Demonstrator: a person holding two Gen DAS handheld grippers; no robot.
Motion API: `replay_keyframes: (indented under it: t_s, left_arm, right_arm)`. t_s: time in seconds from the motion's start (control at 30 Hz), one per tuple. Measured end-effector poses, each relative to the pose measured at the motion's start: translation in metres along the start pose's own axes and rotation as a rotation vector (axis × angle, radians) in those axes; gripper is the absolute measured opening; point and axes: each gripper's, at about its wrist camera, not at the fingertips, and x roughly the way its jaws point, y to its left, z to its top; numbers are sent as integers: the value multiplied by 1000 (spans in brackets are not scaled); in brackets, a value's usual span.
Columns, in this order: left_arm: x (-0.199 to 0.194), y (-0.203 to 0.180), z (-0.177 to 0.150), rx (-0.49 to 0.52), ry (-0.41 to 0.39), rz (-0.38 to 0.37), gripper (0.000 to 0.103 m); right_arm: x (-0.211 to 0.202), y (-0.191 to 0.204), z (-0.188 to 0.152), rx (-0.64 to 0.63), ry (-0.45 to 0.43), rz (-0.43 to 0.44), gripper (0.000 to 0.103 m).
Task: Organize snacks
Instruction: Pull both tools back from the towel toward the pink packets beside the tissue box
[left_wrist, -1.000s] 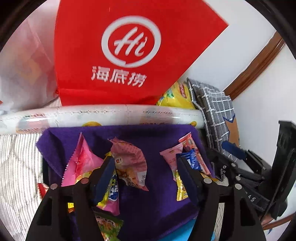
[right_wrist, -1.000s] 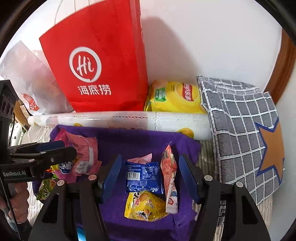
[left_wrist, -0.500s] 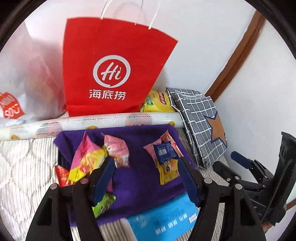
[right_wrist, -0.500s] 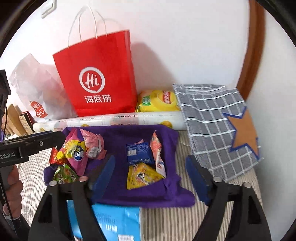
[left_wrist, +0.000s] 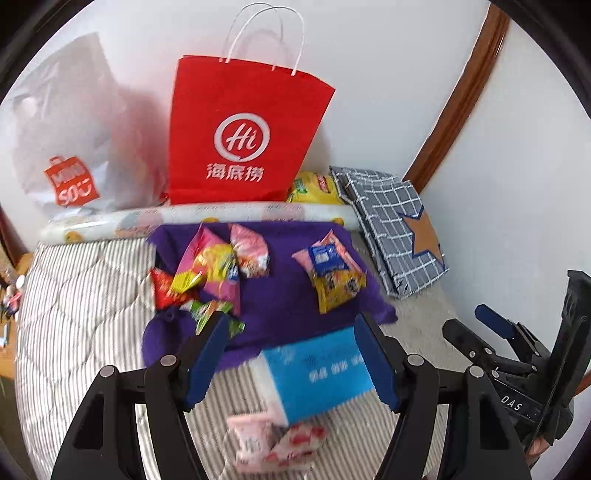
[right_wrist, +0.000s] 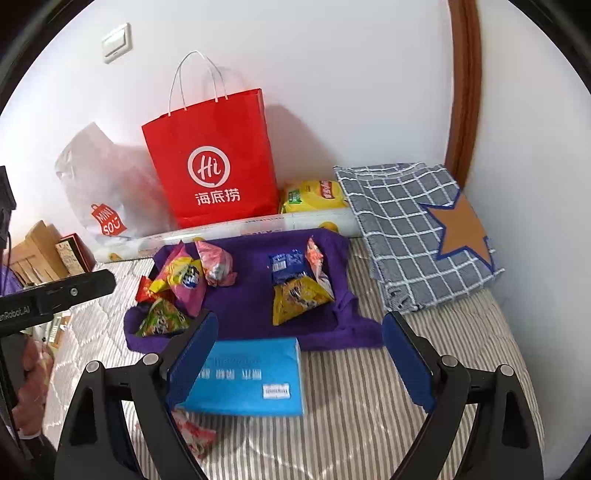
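A purple cloth (left_wrist: 280, 295) (right_wrist: 251, 295) lies on the striped bed with two heaps of snack packets. The left heap (left_wrist: 207, 273) (right_wrist: 181, 280) is pink, yellow, red and green. The right heap (left_wrist: 332, 273) (right_wrist: 299, 284) has a blue packet on a yellow one. Near me lies a blue box (left_wrist: 317, 369) (right_wrist: 247, 380) with a pink-and-white packet (left_wrist: 273, 443) (right_wrist: 192, 432) in front of it. My left gripper (left_wrist: 291, 358) hovers open above the box, holding nothing. My right gripper (right_wrist: 299, 365) hangs over the box too, its jaws opening wide with nothing gripped.
A red paper bag (left_wrist: 243, 136) (right_wrist: 214, 166), a white plastic bag (left_wrist: 74, 147), a yellow chip bag (right_wrist: 314, 195) and a long white roll (right_wrist: 229, 230) line the wall. A grey checked pillow (right_wrist: 417, 229) lies at the right. A hand (right_wrist: 33, 384) holds the left gripper.
Both grippers have pulled back and up from the cloth, so the blue box and pink packet came into view. The right jaws spread wider; the left stayed the same.
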Motion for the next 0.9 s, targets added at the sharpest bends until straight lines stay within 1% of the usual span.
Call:
replay_keyframes:
  t_s: [0.13,0.27,0.33,0.47,0.5,0.53,0.63,0.7,0.9]
  left_arm:
    - [-8,11,-18,-30,12,26,69]
    - [-14,25,-34,-53,13,74,69]
    - [-15,33,-41,-72,11,81,69]
    - [-14,50,-56,-91,24,96,69]
    - [-14,54,-60,-93,27,98,69]
    - [-13,58,-63,-99,32,96,69]
    - [-12,67,-70,-114,44,84,69]
    - [-12,71,-73,-117,47,76,69]
    - [-9,79,-81,-118,65,54,69]
  right_arm:
    - [-2,7,-19,-5,43,43,90]
    - [4,18,-41,-27,89,43,90]
    - [10,24,-54,-31,114,46,90]
    - [21,31,-76,9,150,78,90]
    - [24,33,-82,23,166,88,87]
    - [28,36,-88,35,180,96,83]
    - [37,45,-101,44,223,114,74]
    - [42,53,-108,52,246,129,72]
    - [50,70,-122,105,269,152,72]
